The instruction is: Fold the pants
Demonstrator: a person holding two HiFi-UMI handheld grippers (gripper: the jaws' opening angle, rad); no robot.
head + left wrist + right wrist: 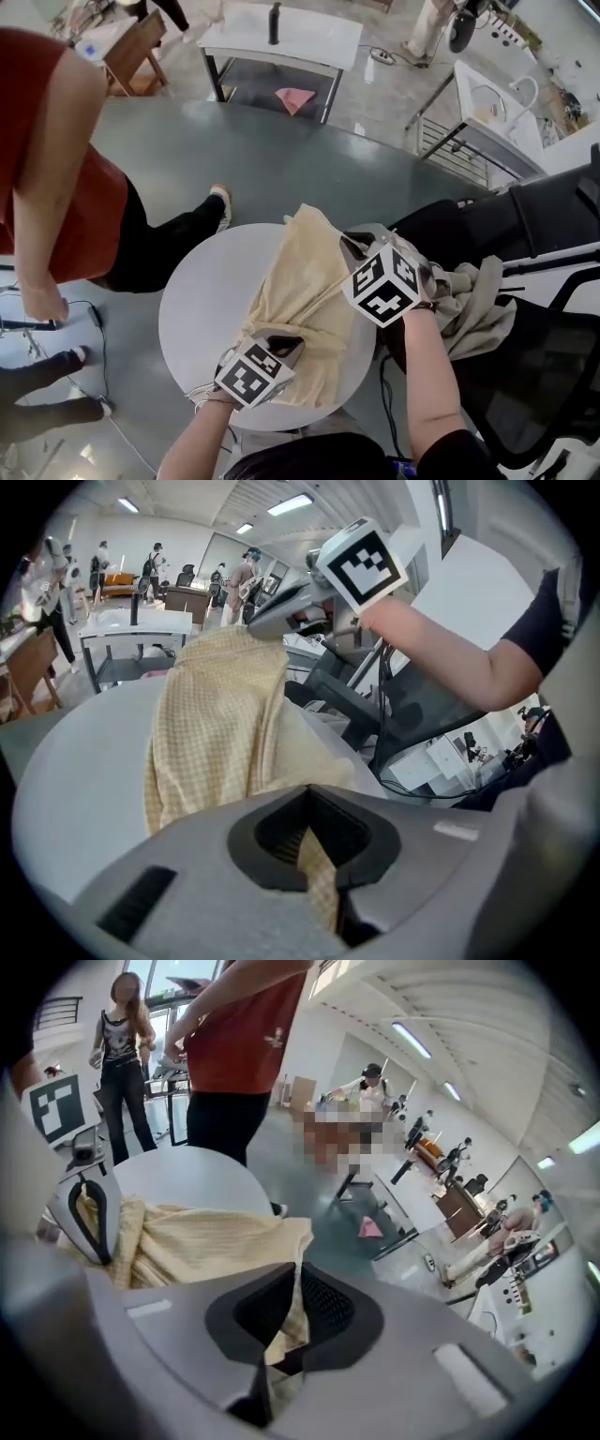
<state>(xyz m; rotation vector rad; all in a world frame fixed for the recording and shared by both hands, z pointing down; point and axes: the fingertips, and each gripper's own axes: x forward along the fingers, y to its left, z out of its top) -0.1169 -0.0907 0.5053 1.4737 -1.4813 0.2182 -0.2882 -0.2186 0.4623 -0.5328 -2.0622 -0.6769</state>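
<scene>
pants: pale yellow, fine-checked; lying bunched across the right half of the round table, far end reaching its far-right rim, one edge being held up off the tabletop.
round table: white, standing on a grey floor straight ahead of the wearer; left half showing bare.
left gripper: sitting at the round table's near rim; pointing away from the body and slanting down toward the tabletop; jaws pressing together on a narrow strip of the pants.
left forearm: bare, reaching in from below the round table's near rim; marker cube riding on top of the gripper.
right gripper: hanging over the round table's right rim, raised above the tabletop and tipping steeply down; jaws clamping a fold of the pants, cloth passing between the pads and spilling out beneath.
right forearm: bare below a dark sleeve, stretching along the round table's right side; wrist bending in toward the table's centre.
cloth between the grippers: stretching as a tight ridge from the right gripper down to the left gripper, tenting above the tabletop.
person in a red top: standing beyond the round table's left side, wearing black trousers, one shoe resting near the far-left rim.
black office chair: standing just right of the round table, carrying a grey garment heap.
</scene>
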